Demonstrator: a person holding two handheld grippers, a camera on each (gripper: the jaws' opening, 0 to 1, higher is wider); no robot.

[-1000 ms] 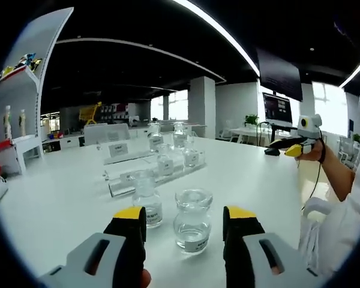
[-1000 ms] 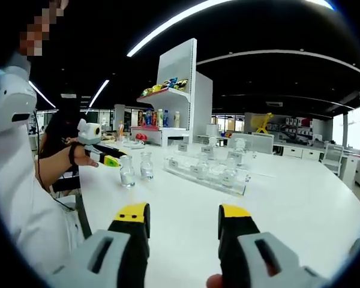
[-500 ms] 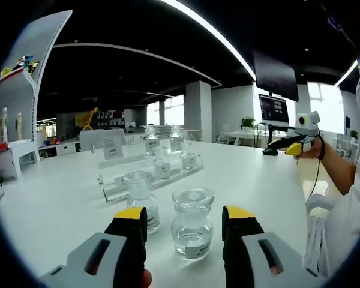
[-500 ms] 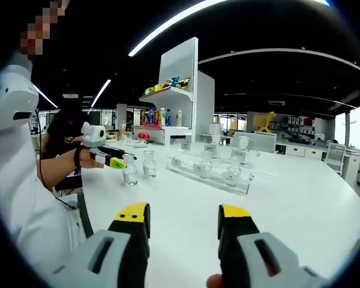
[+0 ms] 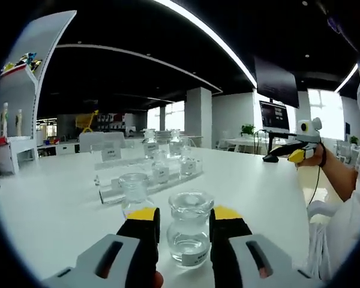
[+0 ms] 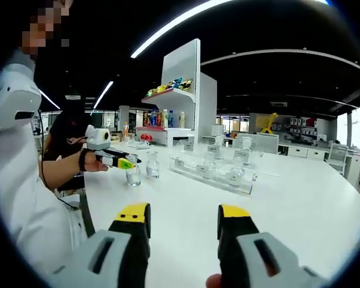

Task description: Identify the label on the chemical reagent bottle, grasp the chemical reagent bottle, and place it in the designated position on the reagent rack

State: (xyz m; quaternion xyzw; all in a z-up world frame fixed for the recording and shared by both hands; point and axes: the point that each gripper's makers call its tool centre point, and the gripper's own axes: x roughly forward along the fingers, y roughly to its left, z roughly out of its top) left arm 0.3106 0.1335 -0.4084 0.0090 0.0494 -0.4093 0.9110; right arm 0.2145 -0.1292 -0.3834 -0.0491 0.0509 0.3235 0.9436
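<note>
- Now left claw (image 5: 181, 227) narrow around near reagent bottle (image 5: 189, 227) — squared up for the grasp, contact unclear.
- Right claw (image 6: 183, 223) wide, empty — parked over table (image 6: 300, 198), clear of rack (image 6: 213, 174).

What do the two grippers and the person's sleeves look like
Both the left gripper and right gripper have grey bodies with slotted sides, black jaws and yellow tips. The person wears a white sleeve, a dark wristband, and a thin black cable hangs below the right hand.
</note>
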